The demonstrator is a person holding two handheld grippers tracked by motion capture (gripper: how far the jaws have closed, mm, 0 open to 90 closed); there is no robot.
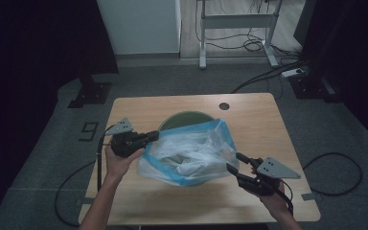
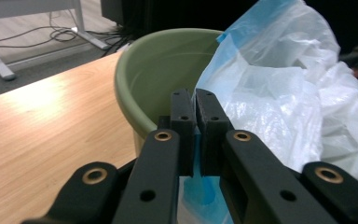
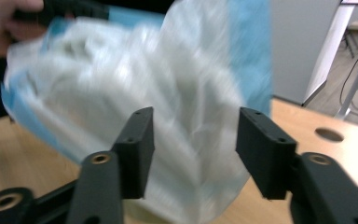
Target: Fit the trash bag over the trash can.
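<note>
A green bin (image 1: 184,119) stands on the wooden bench (image 1: 249,120), toward the middle of its far half, and a clear plastic bag with a blue rim (image 1: 191,151) is draped over the bin's near side, its mouth spread toward the near edge. The left tongs (image 1: 152,136) are clenched on the blue rim at the bag's left side; in the left gripper view the blue film (image 2: 196,154) is seen pinched between the two pads, just beside the bin wall (image 2: 140,93). This hold is judged to keep one side of the mouth fixed so that the rest can be stretched over the bin. The right tongs (image 1: 233,162) are released, jaws apart, at the bag's right side toward the near right corner; in the right gripper view the bag (image 3: 135,93) is blurred beyond the open jaws, and no film is seen pressed by the pads. The work in hand is judged to be lining the bin; the bag is not yet seated around the rim, and a fresh hold on the right side appears needed.
</note>
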